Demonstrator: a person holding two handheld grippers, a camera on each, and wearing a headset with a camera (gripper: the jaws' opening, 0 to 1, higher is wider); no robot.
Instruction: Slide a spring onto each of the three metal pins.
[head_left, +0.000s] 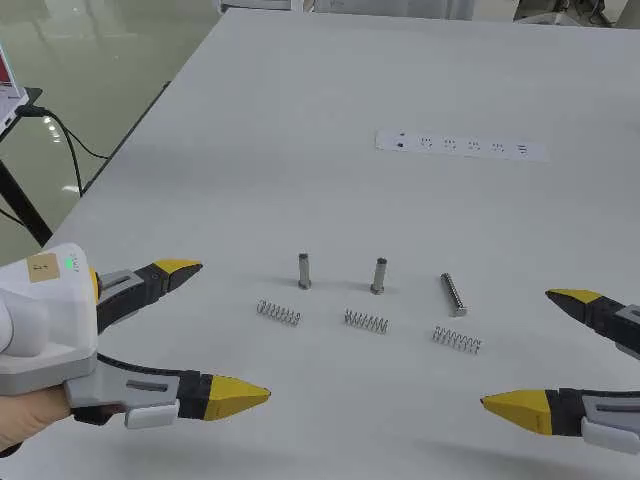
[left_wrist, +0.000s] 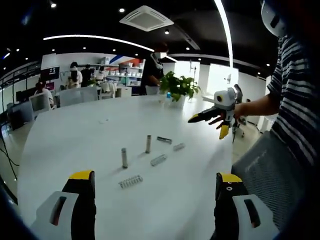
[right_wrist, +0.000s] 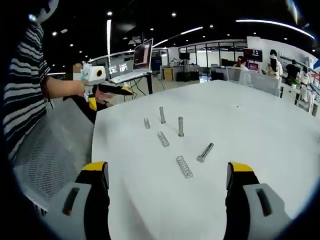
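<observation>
Nothing legible. The tan sticker (head_left: 42, 266) on the left gripper (head_left: 234, 330) bears a small dark mark, too blurred to read. The markings on the power strip (head_left: 461, 146) are too small to read.

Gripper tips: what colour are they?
The tips are yellow, clearest in the head view.

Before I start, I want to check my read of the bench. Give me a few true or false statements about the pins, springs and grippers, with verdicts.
1. All three springs lie loose on the table. True.
2. All three pins stand upright. False: the right pin lies flat.
3. The left gripper holds a spring. False: it is open and empty.
4. The right gripper is open. True.
</observation>
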